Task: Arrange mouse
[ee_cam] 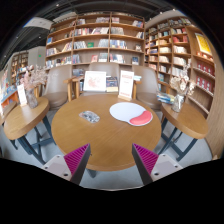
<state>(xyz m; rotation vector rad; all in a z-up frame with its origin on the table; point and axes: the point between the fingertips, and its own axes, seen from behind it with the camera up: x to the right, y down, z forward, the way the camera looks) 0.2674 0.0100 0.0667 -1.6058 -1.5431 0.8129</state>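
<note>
You face bookshelves (100,40) lining the far wall, with a round wooden table (108,135) just ahead of your gripper (110,160), whose fingers stand wide apart holding nothing. On the table lie a white-and-pink mouse pad (131,113) and, well left of it, a small grey mouse (90,117).

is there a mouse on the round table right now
Yes, a small grey mouse lies on the round table, beside the white and red mat, beyond the open gripper.
</note>
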